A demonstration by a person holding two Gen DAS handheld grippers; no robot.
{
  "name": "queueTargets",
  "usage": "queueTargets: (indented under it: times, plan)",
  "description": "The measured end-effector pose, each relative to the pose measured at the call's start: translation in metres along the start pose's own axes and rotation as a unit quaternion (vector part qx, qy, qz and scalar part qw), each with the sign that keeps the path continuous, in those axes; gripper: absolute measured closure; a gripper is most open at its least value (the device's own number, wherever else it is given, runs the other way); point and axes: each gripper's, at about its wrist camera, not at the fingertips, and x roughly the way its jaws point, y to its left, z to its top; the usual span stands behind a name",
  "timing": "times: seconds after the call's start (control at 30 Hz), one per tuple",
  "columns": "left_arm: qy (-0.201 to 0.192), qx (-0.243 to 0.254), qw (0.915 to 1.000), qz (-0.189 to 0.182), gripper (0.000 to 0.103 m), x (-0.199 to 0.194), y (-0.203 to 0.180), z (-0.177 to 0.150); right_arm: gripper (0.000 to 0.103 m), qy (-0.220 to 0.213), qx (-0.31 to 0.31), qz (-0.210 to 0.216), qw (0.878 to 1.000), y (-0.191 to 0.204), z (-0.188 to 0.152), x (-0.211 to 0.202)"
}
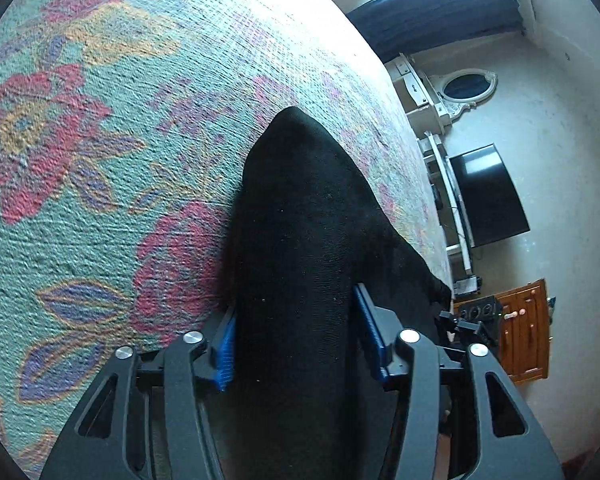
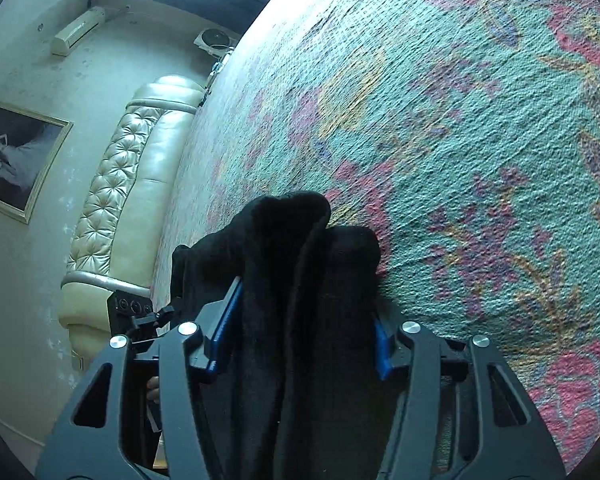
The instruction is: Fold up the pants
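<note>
In the left wrist view, we have the black knitted fabric pants (image 1: 300, 240) caught in the left gripper (image 1: 296, 340); its blue-padded jaws pinch a broad band of cloth that runs forward from between them and tapers to a point over the teal floral-patterned carpet (image 1: 100, 160). We judge this to be the carrying part of a fold: one end of the garment is lifted and must be brought over and laid down flat. Beyond the carpet's far edge stand a dark flat television (image 1: 488, 196) and a small wooden cabinet (image 1: 524, 332).

In the right wrist view, the right gripper (image 2: 306, 324) pinches a thicker, bunched mass of the same pants, rumpled into two rounded humps just ahead of the jaws. A cream tufted leather sofa (image 2: 116, 208) lies along the carpet's edge. The next move, we think, calls for both grippers to travel together, level, so the cloth lands without creasing.
</note>
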Motion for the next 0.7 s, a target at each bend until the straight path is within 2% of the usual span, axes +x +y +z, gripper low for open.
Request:
queueTargets:
  times: [0.1, 0.27, 0.43, 0.7]
  plan:
    - [-0.010, 0.020, 0.9995, 0.024, 0.067, 0.000, -0.008, -0.002, 0.060, -0.013, -0.005, -0.003, 1.000, 0.003, -0.003, -0.003]
    - [-0.008, 0.018, 0.9983, 0.055, 0.074, 0.001, -0.018, 0.002, 0.066, -0.028, -0.018, -0.002, 0.999, 0.021, -0.006, -0.004]
    - [-0.023, 0.047, 0.9940, 0.096, 0.076, -0.008, -0.024, 0.001, 0.067, -0.033, -0.025, 0.008, 0.999, 0.044, -0.009, 0.006]
    - [-0.052, 0.023, 0.9914, 0.119, 0.076, -0.043, 0.011, 0.020, 0.067, -0.015, -0.034, 0.023, 0.999, 0.073, -0.008, 0.053]
